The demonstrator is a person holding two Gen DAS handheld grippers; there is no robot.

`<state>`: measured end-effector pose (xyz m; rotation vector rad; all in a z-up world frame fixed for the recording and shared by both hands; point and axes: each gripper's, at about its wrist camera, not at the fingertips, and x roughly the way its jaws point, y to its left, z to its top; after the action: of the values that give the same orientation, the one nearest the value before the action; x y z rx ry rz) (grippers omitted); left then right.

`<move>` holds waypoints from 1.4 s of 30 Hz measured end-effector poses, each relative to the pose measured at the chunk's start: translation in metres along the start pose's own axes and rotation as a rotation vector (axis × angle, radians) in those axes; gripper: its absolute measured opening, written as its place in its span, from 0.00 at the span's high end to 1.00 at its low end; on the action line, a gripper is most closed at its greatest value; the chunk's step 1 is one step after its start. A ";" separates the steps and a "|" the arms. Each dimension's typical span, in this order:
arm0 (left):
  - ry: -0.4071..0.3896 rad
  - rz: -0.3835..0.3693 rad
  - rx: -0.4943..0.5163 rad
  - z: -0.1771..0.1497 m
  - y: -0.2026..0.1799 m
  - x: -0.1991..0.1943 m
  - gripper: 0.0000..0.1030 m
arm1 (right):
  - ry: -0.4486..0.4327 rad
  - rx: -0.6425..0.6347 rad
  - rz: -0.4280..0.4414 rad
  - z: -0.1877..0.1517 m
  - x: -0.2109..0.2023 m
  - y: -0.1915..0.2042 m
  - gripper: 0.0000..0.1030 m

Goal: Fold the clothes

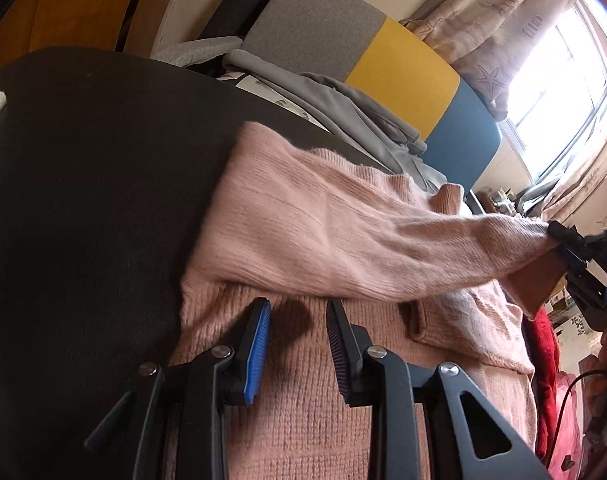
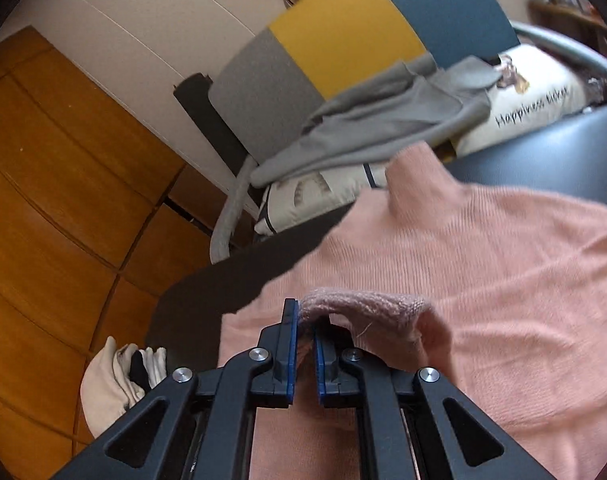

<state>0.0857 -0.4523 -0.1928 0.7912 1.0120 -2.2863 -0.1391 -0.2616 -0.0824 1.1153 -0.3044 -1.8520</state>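
- The pink sweater (image 1: 303, 240) lies spread on a dark table (image 1: 83, 200), its body directly under the left gripper (image 1: 299, 320).
- The left gripper's jaws stand partly apart, holding nothing.
- The right gripper (image 2: 305, 332) is clamped on the sweater's cuff (image 2: 363, 308), the sleeve stretched to the right.

A lived-in home room: patterned beige curtains (image 1: 499, 36) at a sunlit window (image 1: 563, 80), a printed white cushion (image 2: 535, 104), glossy orange-brown floor tiles (image 2: 63, 200), strewn grey clothing (image 2: 383, 120).
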 end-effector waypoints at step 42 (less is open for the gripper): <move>-0.005 0.038 0.024 -0.005 -0.004 0.004 0.70 | -0.011 0.513 0.062 -0.028 -0.005 -0.162 0.90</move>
<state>0.0818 -0.4470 -0.1964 0.8069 0.9611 -2.2709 -0.2100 -0.1631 -0.1929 1.4154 -0.8451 -1.7705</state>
